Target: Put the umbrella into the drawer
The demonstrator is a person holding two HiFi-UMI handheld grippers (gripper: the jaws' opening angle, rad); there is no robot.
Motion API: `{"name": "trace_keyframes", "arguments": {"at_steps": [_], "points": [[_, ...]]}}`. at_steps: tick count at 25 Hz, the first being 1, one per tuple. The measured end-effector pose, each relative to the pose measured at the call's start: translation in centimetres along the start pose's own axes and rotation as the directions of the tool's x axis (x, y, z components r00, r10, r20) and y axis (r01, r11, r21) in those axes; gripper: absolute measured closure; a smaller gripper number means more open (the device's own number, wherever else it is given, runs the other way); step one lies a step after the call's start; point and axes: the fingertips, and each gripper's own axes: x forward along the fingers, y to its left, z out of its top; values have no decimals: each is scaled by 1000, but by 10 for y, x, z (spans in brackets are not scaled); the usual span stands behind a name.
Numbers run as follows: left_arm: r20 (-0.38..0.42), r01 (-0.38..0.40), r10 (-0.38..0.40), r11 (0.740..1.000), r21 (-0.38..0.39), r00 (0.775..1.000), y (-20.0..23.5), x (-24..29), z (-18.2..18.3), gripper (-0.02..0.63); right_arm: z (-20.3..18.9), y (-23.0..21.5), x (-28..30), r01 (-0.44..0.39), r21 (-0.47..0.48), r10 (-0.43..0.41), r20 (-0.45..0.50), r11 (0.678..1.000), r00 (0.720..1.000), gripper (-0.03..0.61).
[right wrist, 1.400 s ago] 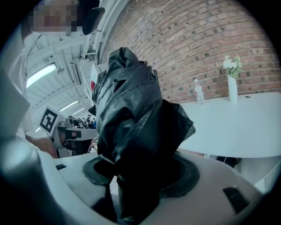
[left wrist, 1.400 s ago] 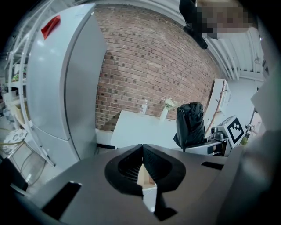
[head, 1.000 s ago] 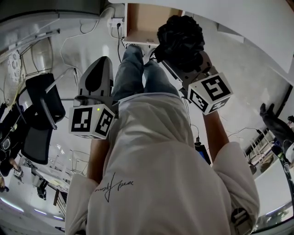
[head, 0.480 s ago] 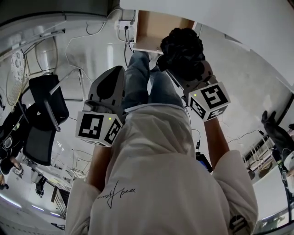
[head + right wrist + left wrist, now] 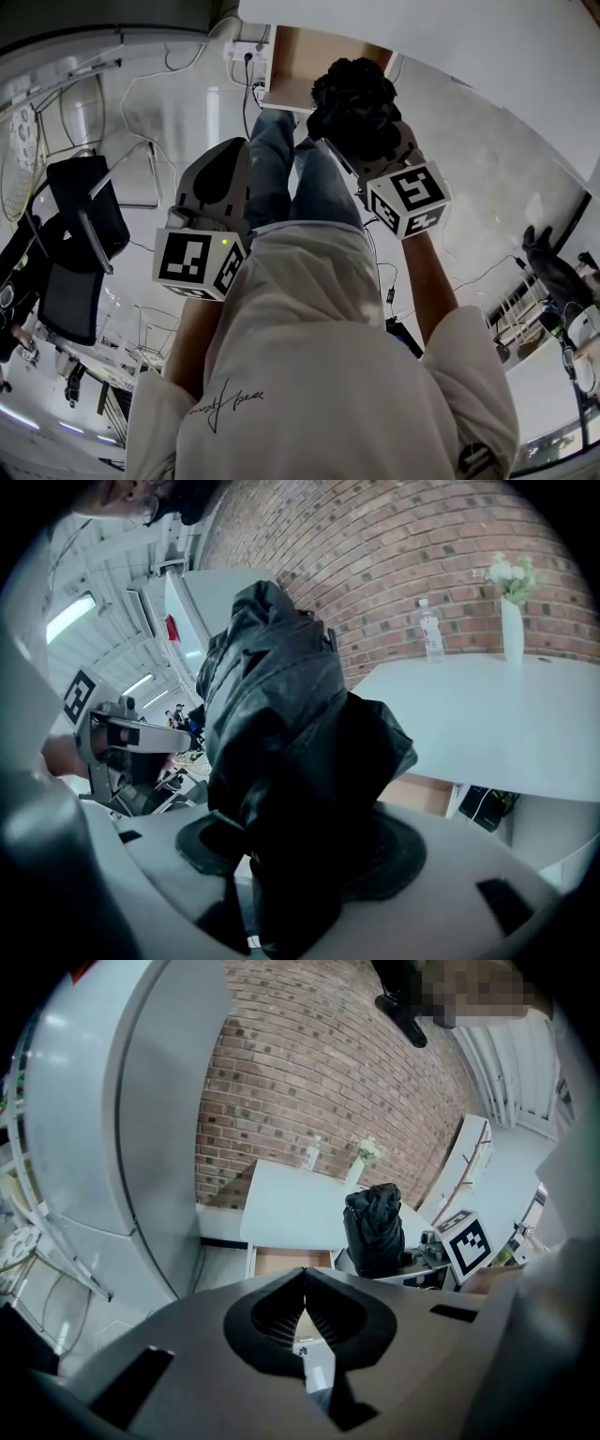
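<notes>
Jaws-wise: pinching bundled black umbrella [image 5: 354, 94] at right gripper [image 5: 305, 850], pressed together on nothing at left gripper [image 5: 304, 1283]. Holding umbrella upright, raised, close before open drawer [image 5: 309, 58] under white table [image 5: 469, 66] at far side. Step in hand, by look of it: bringing load to drawer. Next, likely: tip bundle flat, lower past drawer's near rim, release only once inside. Mind tabletop edge just above drawer opening, little headroom. Open floor left of drawer; hold left gripper back, clear of path.
</notes>
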Motion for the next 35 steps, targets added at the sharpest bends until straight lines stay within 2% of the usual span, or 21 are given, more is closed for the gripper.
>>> {"name": "trace_keyframes", "arguments": {"at_steps": [4, 12, 21, 35], "points": [[-4, -5, 5, 1000, 3, 1000, 3, 5, -5, 595, -12, -7, 8, 16, 8, -16, -19, 1000, 1000, 290], [-32, 1, -1, 1000, -8, 1000, 41, 28, -20, 596, -37, -17, 65, 53, -1, -53, -78, 999, 996, 290], [-48, 5, -5, 1000, -11, 999, 30, 27, -24, 596, -68, -40, 81, 67, -14, -68, -162, 998, 984, 290], [-69, 11, -12, 1000, -12, 998, 36, 22, -32, 595, -104, -63, 117, 114, -12, -114, -224, 993, 968, 291]]}}
